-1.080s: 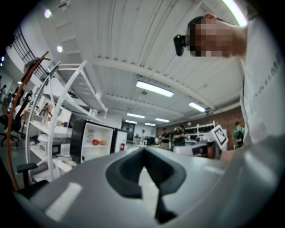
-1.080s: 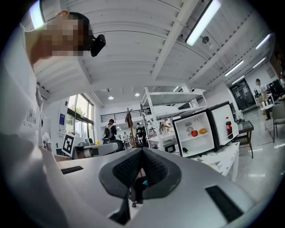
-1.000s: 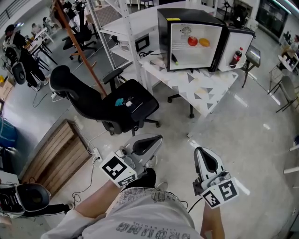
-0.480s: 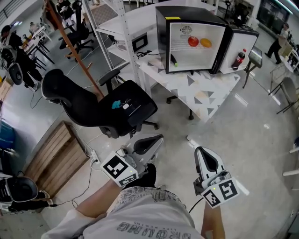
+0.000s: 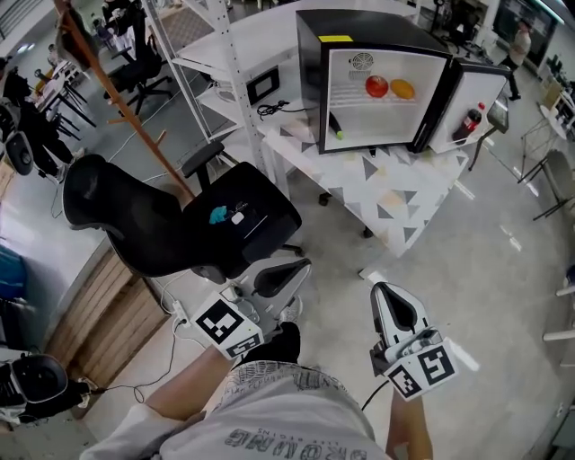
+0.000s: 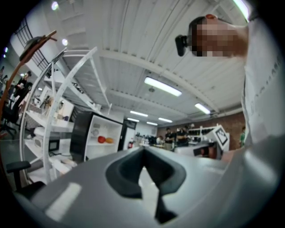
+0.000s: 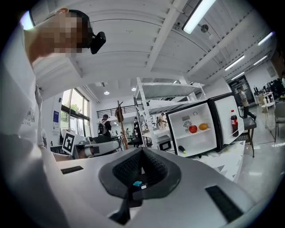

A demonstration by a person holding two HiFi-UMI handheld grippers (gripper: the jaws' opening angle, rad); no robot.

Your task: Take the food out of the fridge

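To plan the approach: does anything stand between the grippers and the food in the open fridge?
Nothing visible. The black fridge stands open, its red round fruit and orange fruit exposed. Only floor lies between the left gripper, the right gripper and the white table; the black office chair stands left of that path.

A black fridge [image 5: 359, 27] with a white interior is being shown at one o'clock in the head view, a red fruit [image 5: 376, 86] and an orange fruit [image 5: 403, 89] being displayed inside. A white table [image 5: 386, 184] patterned with grey triangles is being pictured beneath, a black chair [image 5: 180, 220] at ten o'clock. Black-and-white square markers are being carried by the pale grey left gripper [image 5: 304, 266] and right gripper [image 5: 378, 289].
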